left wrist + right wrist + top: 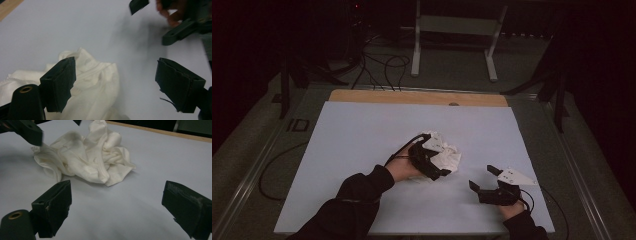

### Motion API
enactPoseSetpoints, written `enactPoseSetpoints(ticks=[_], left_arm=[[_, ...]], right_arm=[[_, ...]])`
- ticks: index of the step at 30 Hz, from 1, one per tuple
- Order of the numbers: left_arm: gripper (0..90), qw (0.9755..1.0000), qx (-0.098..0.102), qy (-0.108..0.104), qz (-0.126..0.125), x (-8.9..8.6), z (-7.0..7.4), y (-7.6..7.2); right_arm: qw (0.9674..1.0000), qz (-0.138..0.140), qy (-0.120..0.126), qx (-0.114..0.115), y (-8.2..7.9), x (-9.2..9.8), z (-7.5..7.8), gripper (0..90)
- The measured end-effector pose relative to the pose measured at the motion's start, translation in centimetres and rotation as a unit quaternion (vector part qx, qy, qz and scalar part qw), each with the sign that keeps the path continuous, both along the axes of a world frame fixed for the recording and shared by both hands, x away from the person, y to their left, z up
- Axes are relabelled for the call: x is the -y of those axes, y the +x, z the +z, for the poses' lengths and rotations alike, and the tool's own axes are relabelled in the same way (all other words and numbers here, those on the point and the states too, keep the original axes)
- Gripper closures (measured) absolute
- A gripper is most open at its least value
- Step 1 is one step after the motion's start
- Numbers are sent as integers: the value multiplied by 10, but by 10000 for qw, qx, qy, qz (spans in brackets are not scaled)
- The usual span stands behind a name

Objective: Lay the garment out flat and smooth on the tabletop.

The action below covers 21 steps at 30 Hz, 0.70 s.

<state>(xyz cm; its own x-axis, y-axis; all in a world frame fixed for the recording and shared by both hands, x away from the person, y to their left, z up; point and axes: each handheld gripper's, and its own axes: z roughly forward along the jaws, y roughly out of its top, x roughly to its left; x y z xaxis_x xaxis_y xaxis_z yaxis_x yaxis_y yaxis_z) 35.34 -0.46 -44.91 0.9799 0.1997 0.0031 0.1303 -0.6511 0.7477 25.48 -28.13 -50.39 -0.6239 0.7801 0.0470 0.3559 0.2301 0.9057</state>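
Count on the table (362, 130): one crumpled white cloth (447, 155), two tongs, one in each of my hands. I am seeing no second cloth piece; it is all one bundle.

The cloth is lying near the middle of the white sheet covering the table, slightly toward my side. In the right gripper view the cloth (87, 157) is sitting bunched in folds, with a hemmed edge turning out at its near corner.

I am holding the left gripper (432, 162) right over the cloth's near-left edge. In the left gripper view its jaws are standing apart, released: one jaw is hovering above the cloth (95, 82), the other is over bare sheet beside it. The fabric is lying partly in the gap, but neither pad is pressing on it. Whether the lower jaw is brushing the fabric, I cannot tell.

I am holding the right gripper (484, 179) well to the right of the cloth, low over the sheet, its jaws also spread wide with nothing between them. One grey three-cornered plate is sitting on top of each gripper.

Writing and labels: I am reading none on the cloth or the sheet. Small dark dots are showing on the plates, too small to make out. One wooden strip is running along the table's far edge.
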Motion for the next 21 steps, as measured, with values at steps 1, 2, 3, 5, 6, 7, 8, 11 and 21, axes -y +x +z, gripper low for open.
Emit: enactPoseSetpoints(ticks=[1,2,3,5,6,7,8,11,21], left_arm=[[176,10000,20,63,10,2,-2,1],[177,9999,31,109,14,4,-4,2],[187,9999,19,152,-8,5,-6,2],[228,9996,42,267,-44,9,-10,3],[249,9995,41,309,-26,11,-12,2],[273,9991,84,399,-84,12,-14,3],[286,9990,104,429,-62,14,-17,1],[349,9979,133,627,-119,19,-24,0],[538,9930,379,1104,-203,22,-39,-2]], right_arm=[[10000,5,-4,2,0,0,0,91],[10000,8,0,-3,0,0,0,91],[10000,12,11,-3,0,0,0,91],[10000,13,5,12,0,0,0,92],[10000,12,11,8,0,0,0,91],[10000,17,13,5,0,0,0,91],[10000,15,8,6,0,0,0,91],[10000,17,22,-9,0,0,0,91],[10000,18,20,-25,0,0,0,91]])
